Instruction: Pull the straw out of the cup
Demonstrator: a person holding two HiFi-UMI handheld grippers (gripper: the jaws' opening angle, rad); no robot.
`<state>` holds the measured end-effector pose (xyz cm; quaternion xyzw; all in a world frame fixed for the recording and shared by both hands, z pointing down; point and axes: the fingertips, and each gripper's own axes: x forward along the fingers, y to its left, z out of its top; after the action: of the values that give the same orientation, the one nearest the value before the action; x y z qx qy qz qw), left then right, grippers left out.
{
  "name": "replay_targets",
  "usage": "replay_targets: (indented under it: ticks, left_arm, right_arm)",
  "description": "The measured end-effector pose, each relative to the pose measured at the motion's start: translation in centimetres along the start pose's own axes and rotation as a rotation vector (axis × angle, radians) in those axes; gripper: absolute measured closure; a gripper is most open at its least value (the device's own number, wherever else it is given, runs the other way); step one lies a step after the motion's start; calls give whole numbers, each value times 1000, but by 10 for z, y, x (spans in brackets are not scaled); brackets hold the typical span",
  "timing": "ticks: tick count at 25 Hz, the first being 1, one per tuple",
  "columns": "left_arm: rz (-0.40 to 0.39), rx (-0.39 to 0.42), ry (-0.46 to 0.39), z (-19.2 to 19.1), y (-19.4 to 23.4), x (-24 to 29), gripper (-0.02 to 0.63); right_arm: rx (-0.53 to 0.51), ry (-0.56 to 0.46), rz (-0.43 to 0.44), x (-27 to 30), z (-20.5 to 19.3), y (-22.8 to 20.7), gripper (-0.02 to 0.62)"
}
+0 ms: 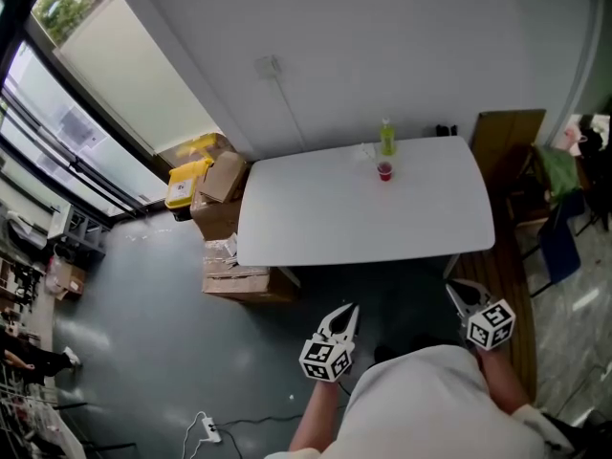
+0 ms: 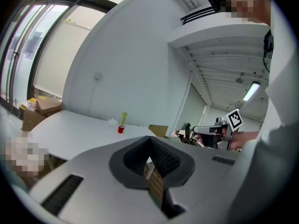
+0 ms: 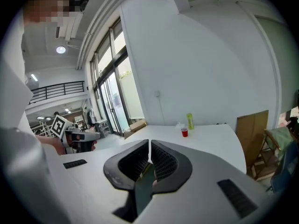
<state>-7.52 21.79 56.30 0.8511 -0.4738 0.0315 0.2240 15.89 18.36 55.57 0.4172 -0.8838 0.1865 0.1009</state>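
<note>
A small red cup (image 1: 384, 171) stands near the far edge of the white table (image 1: 316, 223); it also shows in the left gripper view (image 2: 121, 129) and the right gripper view (image 3: 184, 133). It is too small for me to make out a straw. A green bottle (image 1: 387, 139) stands just behind it. My left gripper (image 1: 348, 312) and right gripper (image 1: 457, 291) hang low in front of the table's near edge, far from the cup. Both are shut with nothing between the jaws, as seen at the left gripper (image 2: 150, 146) and the right gripper (image 3: 149, 153).
Cardboard boxes (image 1: 234, 280) lie on the floor left of the table, with a yellow box (image 1: 186, 182) behind them. A wooden board (image 1: 507, 137) leans at the right, near a chair (image 1: 559, 242). A power strip (image 1: 208, 431) lies on the grey floor.
</note>
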Motion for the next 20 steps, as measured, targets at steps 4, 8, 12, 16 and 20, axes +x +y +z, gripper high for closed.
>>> replay_targets:
  ticks: [4, 8, 12, 16, 20]
  left_arm:
    - [-4, -1, 1, -2, 10, -10, 604]
    - [3, -12, 2, -7, 21, -13, 604]
    - [7, -20, 1, -3, 27, -6, 604]
    - [19, -24, 6, 1, 33, 8, 604]
    - [43, -31, 1, 11, 42, 27, 604]
  right_arm:
    - [4, -9, -12, 6, -1, 8, 554]
    - [3, -2, -8, 14, -3, 17, 554]
    - [5, -1, -9, 22, 3, 12, 554]
    - [11, 0, -1, 35, 9, -2, 554]
    - [9, 6, 30, 59, 17, -17, 554]
